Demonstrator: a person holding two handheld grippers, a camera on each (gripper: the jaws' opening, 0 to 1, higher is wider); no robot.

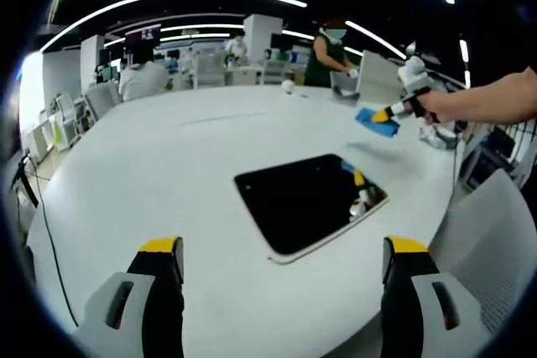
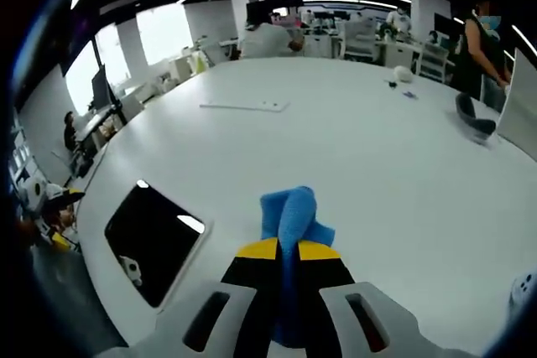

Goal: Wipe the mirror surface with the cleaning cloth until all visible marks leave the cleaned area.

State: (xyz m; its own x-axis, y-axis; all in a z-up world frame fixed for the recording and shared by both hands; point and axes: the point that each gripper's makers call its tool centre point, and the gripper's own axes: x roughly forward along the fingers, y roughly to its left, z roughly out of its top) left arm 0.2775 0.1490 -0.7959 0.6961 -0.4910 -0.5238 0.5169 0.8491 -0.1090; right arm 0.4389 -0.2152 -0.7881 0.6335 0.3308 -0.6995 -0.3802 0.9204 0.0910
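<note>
**Cloth clamped in right tool, mirror lying flat on worktop**

In the right gripper view, the blue cleaning cloth [image 2: 289,215] is being pinched between the closed jaws of the right tool [image 2: 281,251], raised above the white worktop [image 2: 369,140]. In the left gripper view, the left tool [image 1: 284,251] is being held with its jaws wide apart and nothing between them. Just beyond it, the mirror [image 1: 306,200] is lying flat near the worktop edge, a dark ceiling being reflected in it. No readable writing is being shown. Further off, the right tool is being carried by a hand [image 1: 457,106] over bare worktop. A flat white strip [image 2: 245,106] and small objects are lying far across; seated people are being seen behind.
</note>
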